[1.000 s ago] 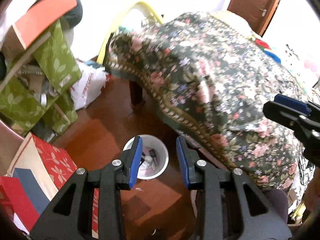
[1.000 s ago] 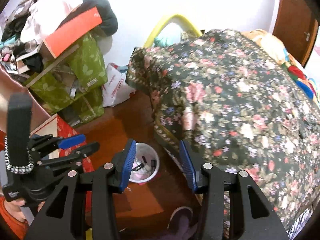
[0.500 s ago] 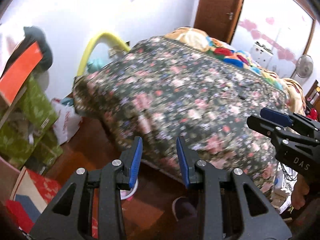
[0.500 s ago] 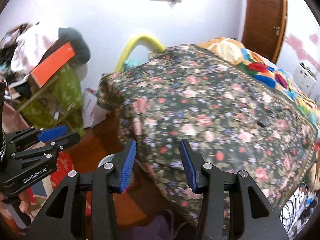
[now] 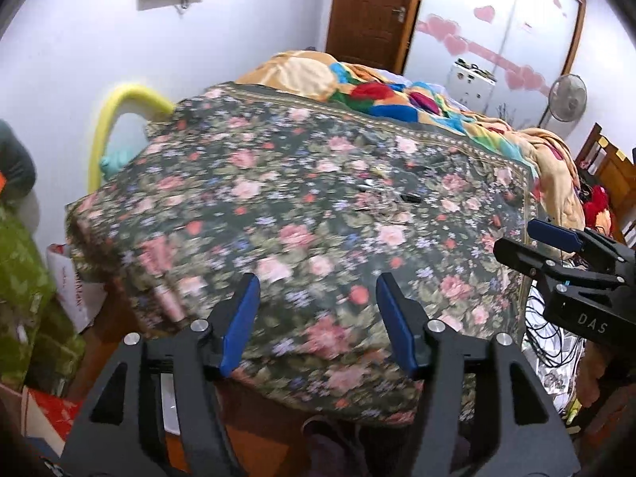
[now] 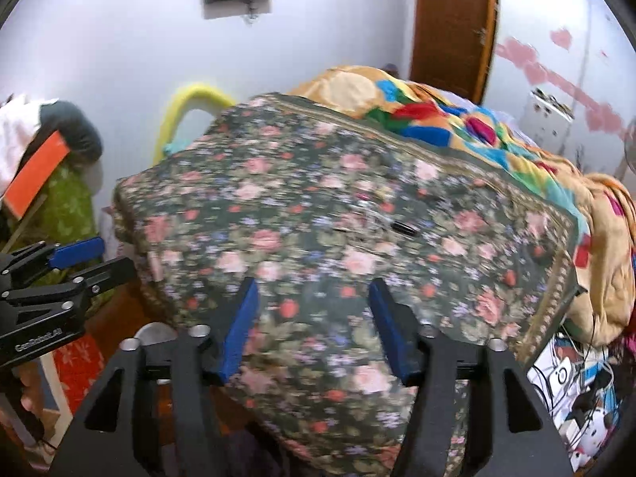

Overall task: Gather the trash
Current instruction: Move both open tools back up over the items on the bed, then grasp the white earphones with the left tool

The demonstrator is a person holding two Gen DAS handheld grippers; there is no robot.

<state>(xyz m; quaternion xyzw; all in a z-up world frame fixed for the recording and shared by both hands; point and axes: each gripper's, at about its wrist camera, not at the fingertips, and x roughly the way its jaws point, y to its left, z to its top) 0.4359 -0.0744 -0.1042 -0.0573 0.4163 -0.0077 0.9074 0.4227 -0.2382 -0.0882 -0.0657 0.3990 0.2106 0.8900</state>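
Both grippers are aimed down over the flowered bedspread (image 5: 278, 198), where small dark scraps (image 5: 409, 198) lie near the middle. The left gripper (image 5: 316, 318) and right gripper (image 6: 312, 320) are empty, jaws opening, presumably readied for picking.

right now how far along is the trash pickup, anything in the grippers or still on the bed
Done: nothing these views can confirm; no bin shows. In hand: nothing. The left hand-held gripper and right hand-held gripper are both opening, empty, over the floral bedspread. Left: small scraps lie mid-spread, including a dark oblong piece and thin bits beside it; blur hides what they are.
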